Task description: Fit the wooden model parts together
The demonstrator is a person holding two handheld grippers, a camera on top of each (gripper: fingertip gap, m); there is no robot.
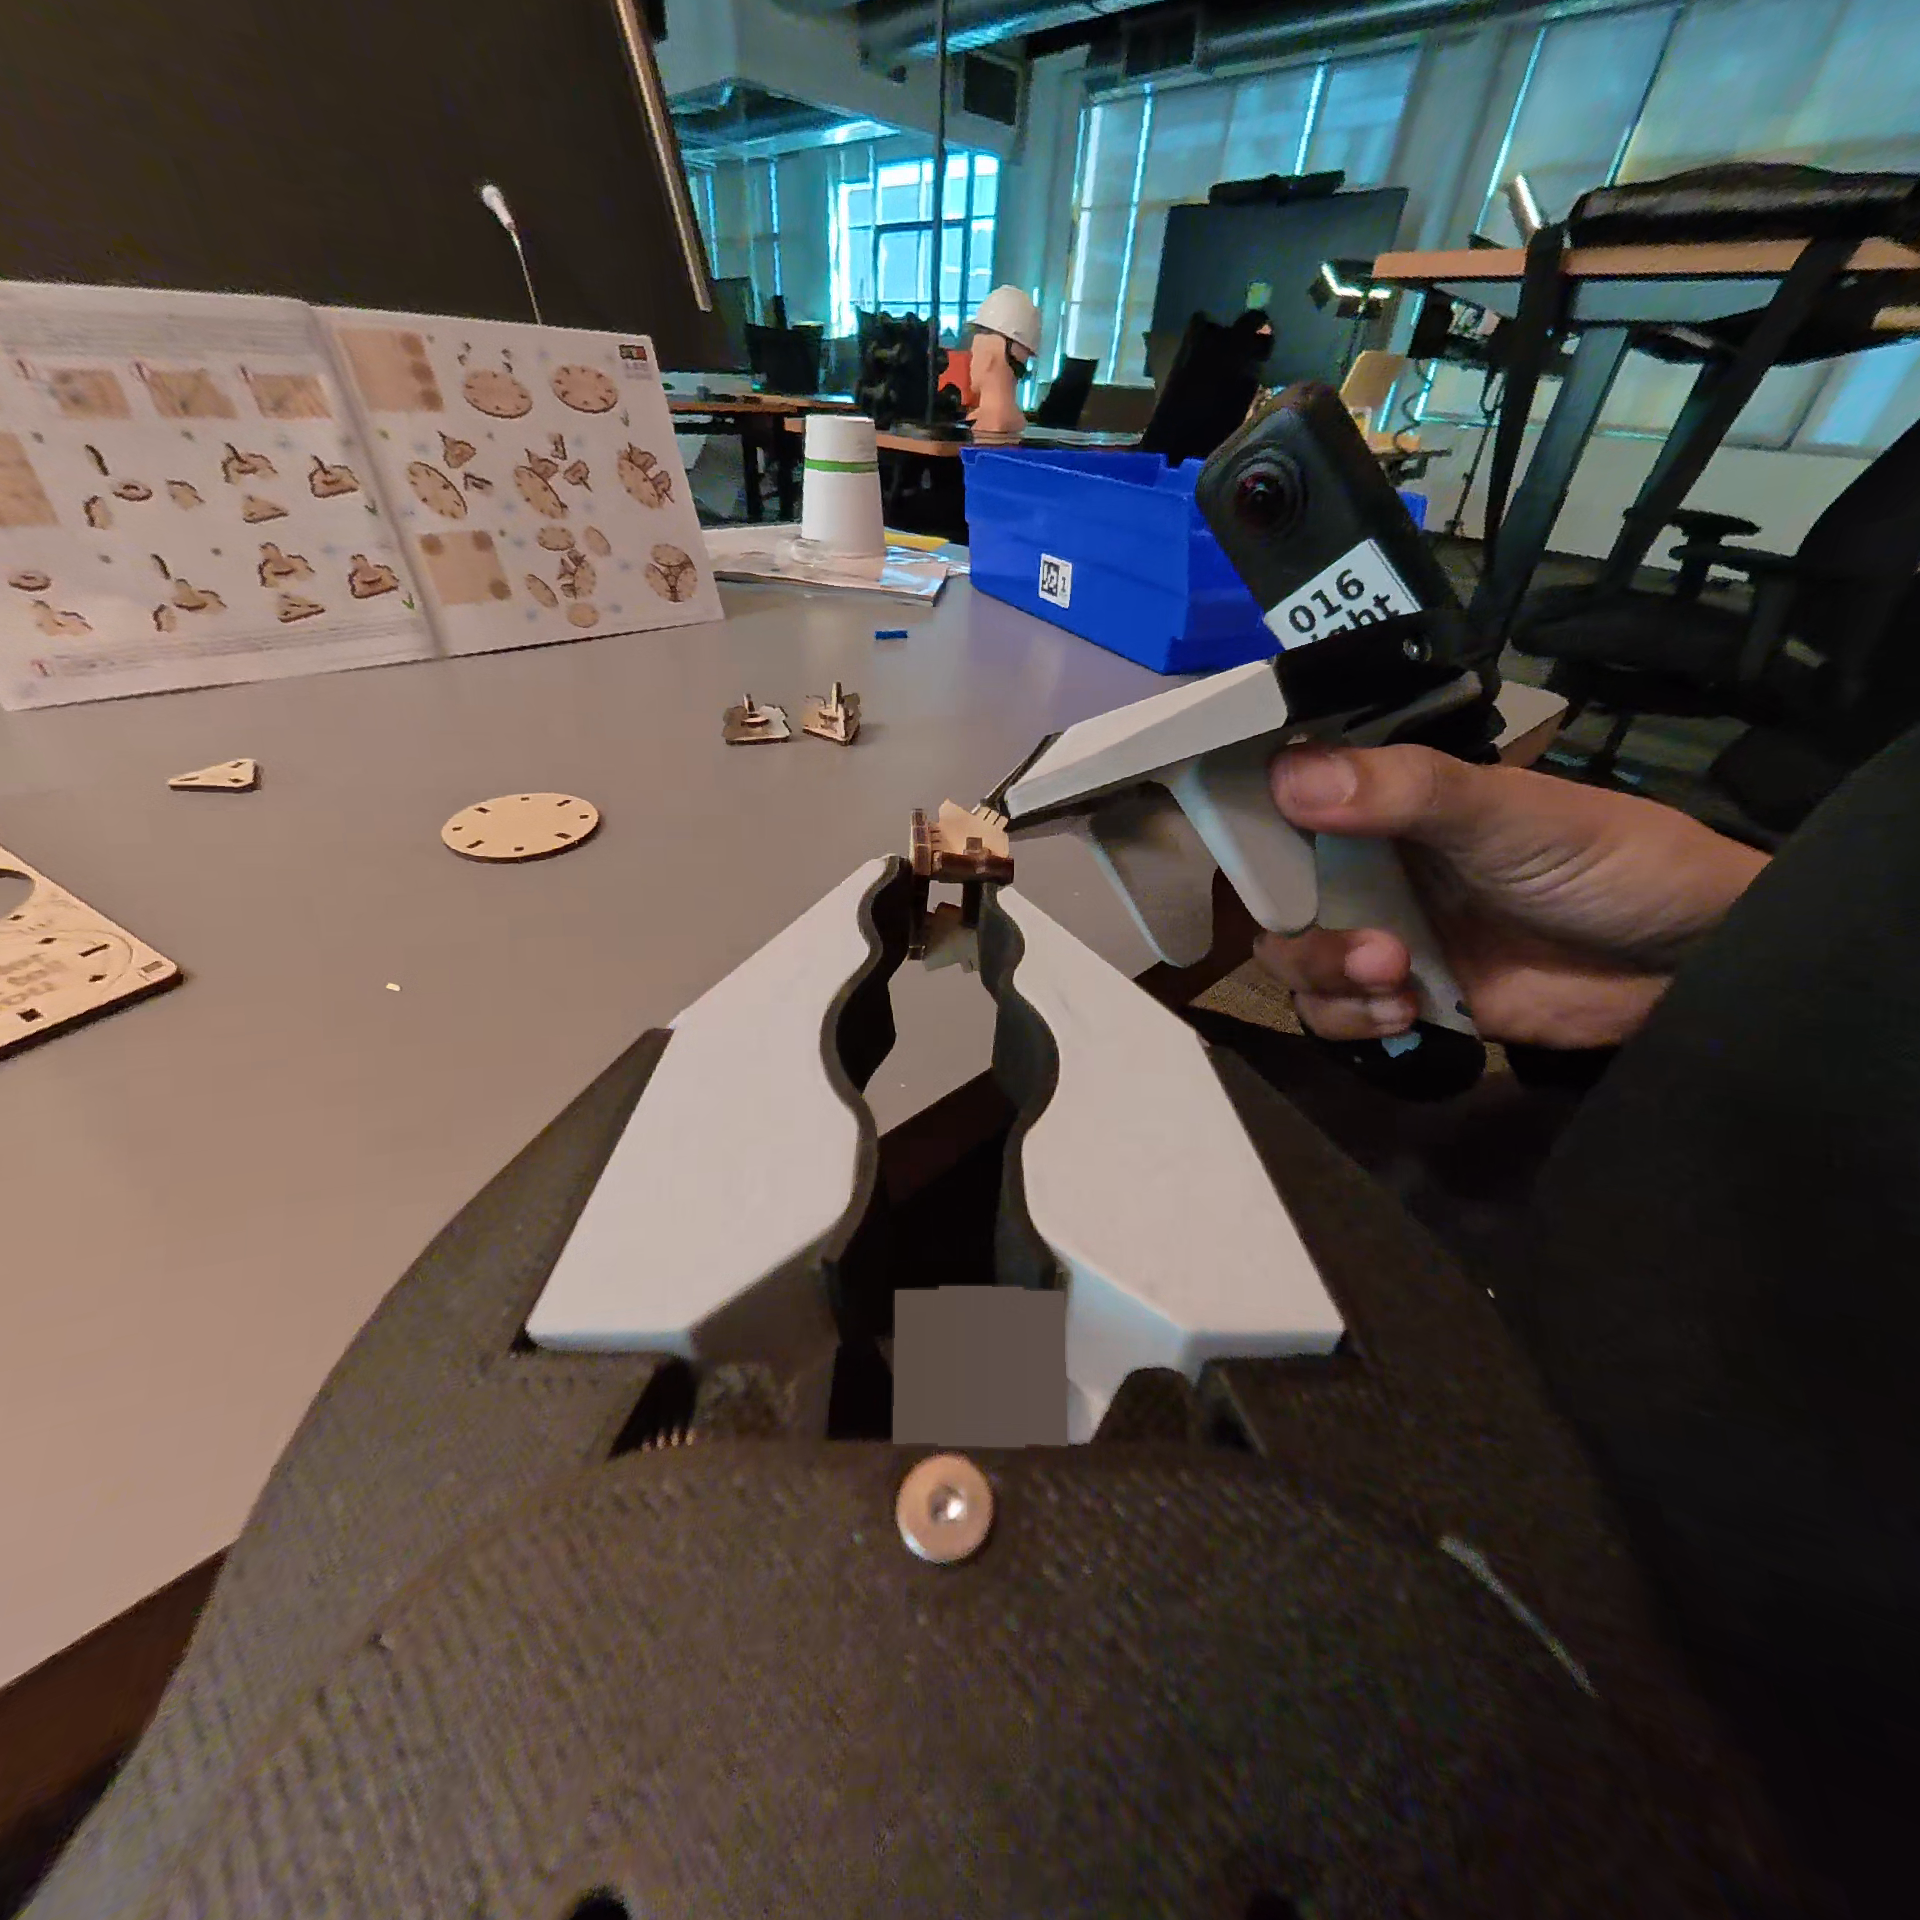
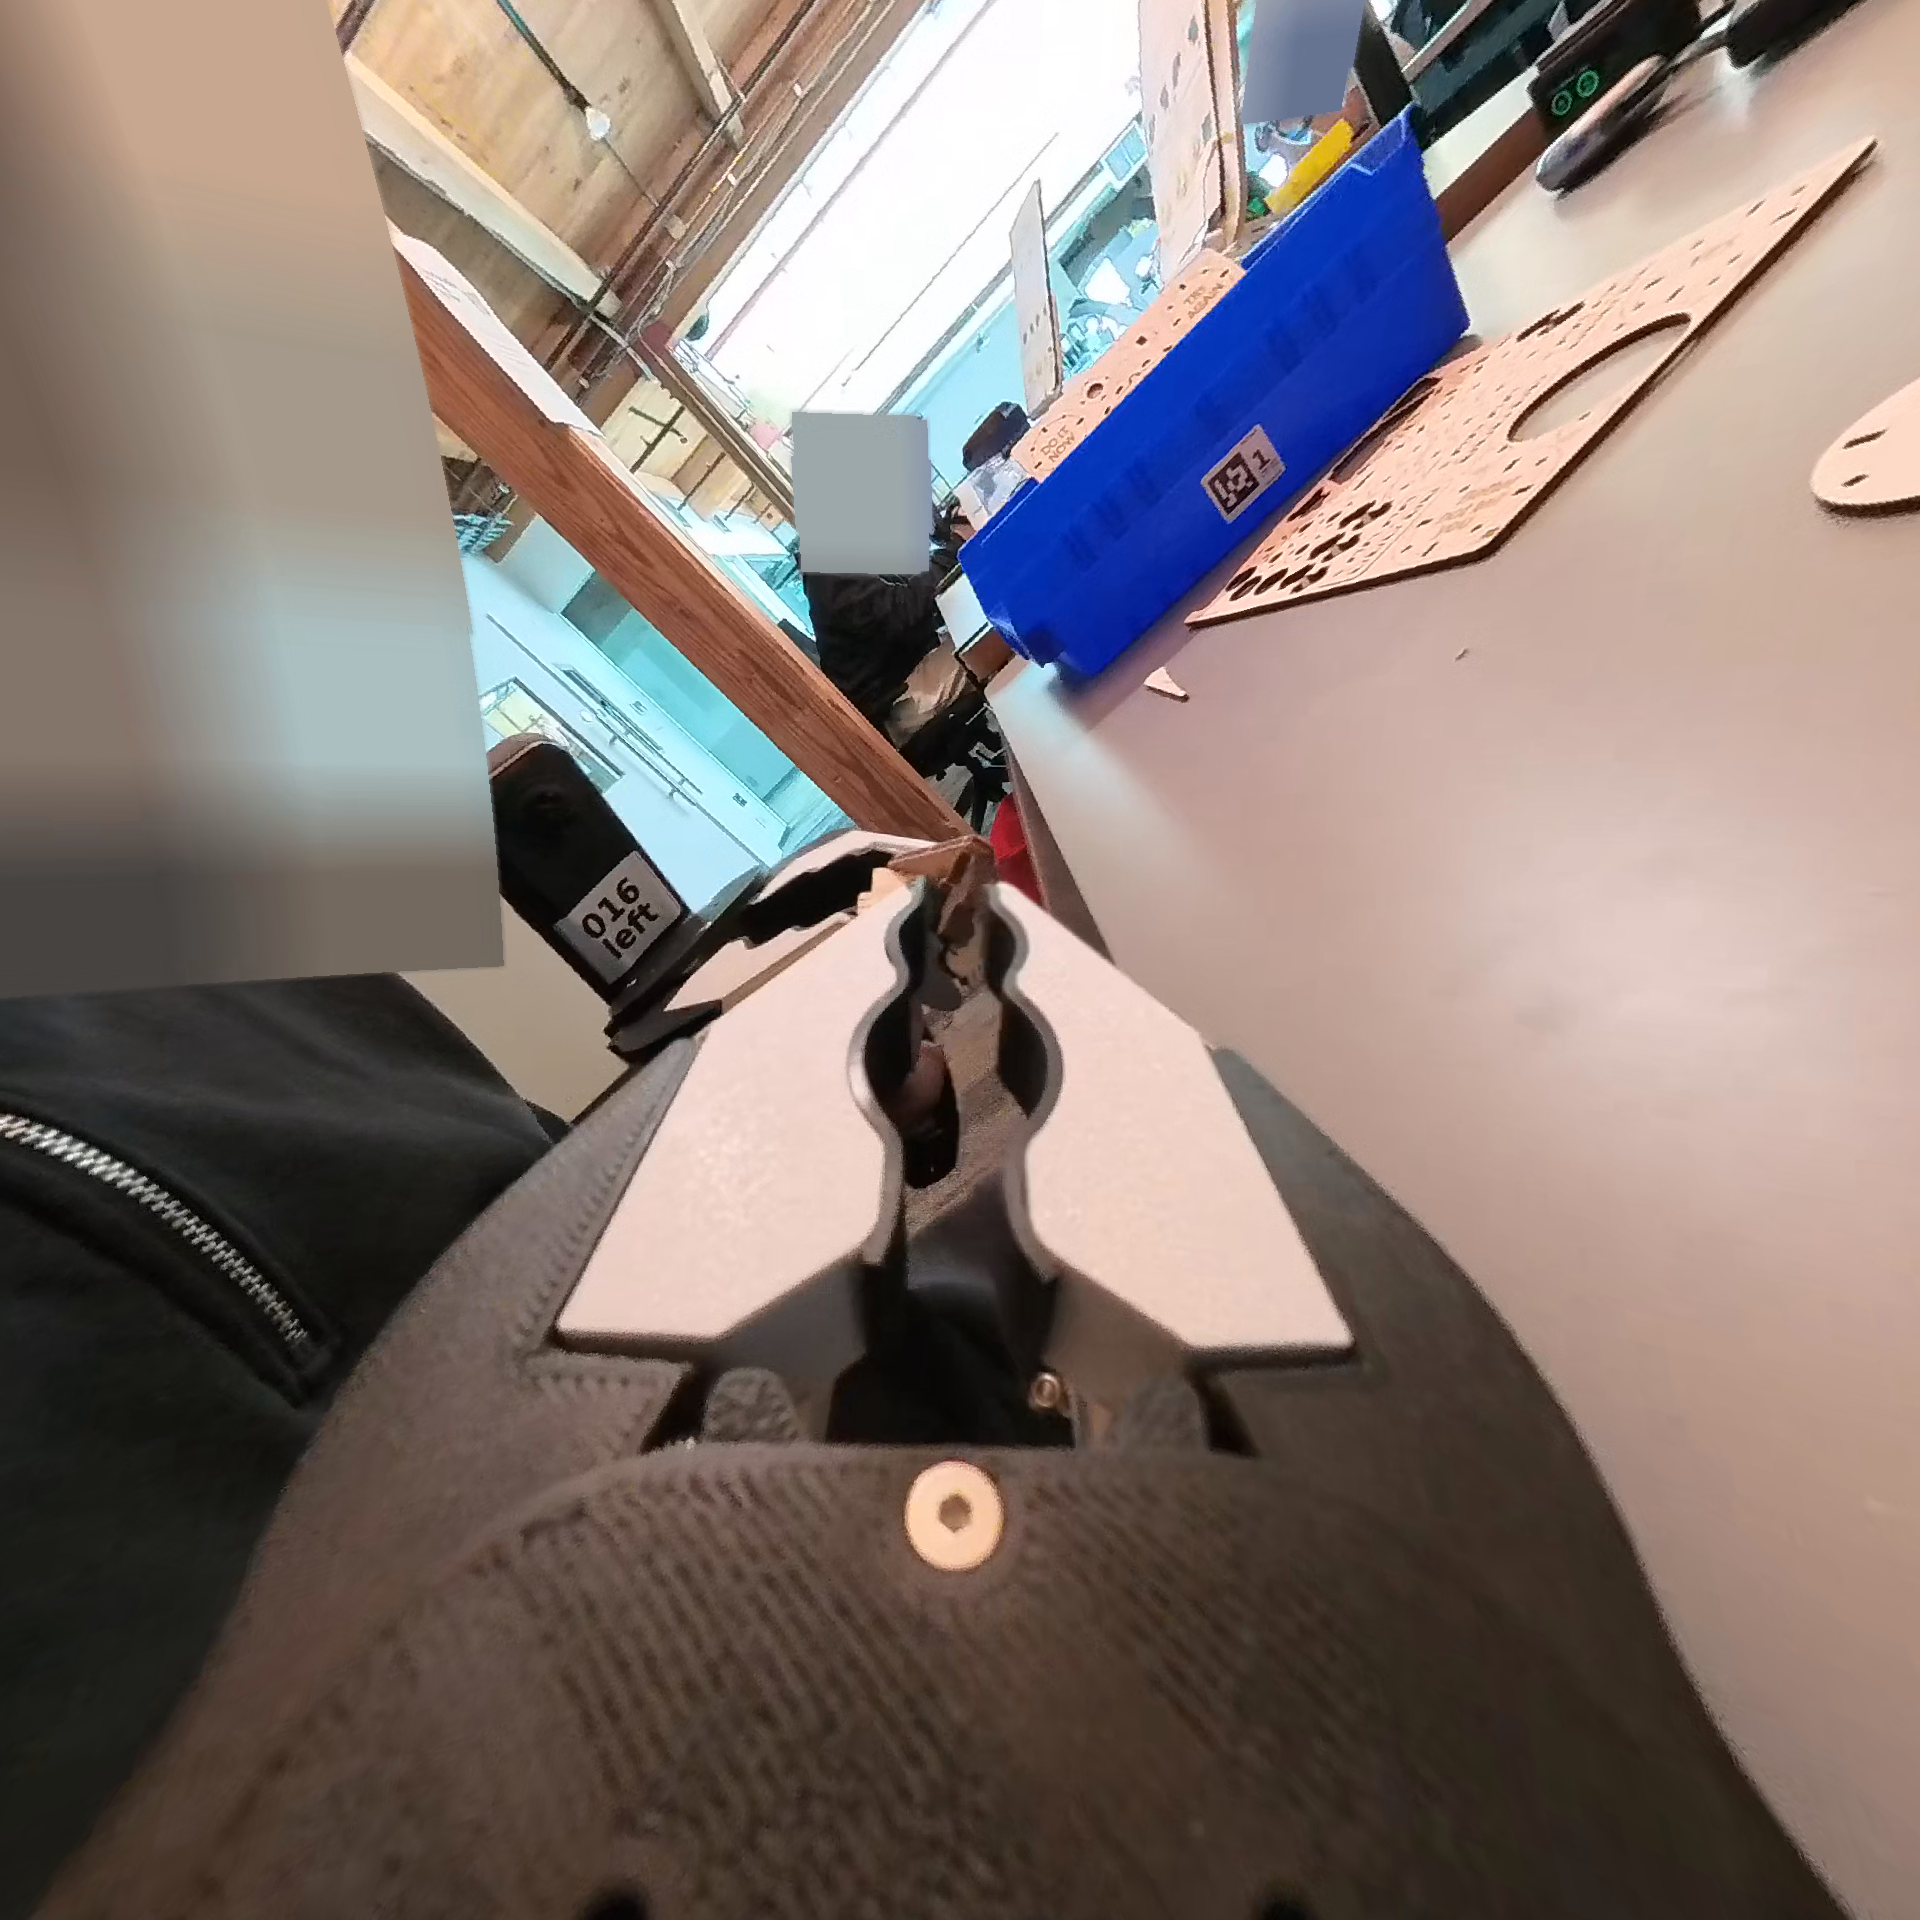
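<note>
Left gripper (image 1: 940, 914) clamped on small wooden puzzle assembly (image 1: 956, 868), held above desk (image 1: 520, 1039) edge. Right gripper (image 2: 951, 914) closed on same assembly's pale tab – wooden disc (image 1: 520, 827) lying well left of assembly.

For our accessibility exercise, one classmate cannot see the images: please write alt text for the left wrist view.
The left gripper clamps a small wooden assembly at its fingertips, while the right gripper, held in a hand, pinches a pale wooden piece at its top. Behind, a grey table holds a wooden disc, an open instruction booklet and a blue bin.
</note>
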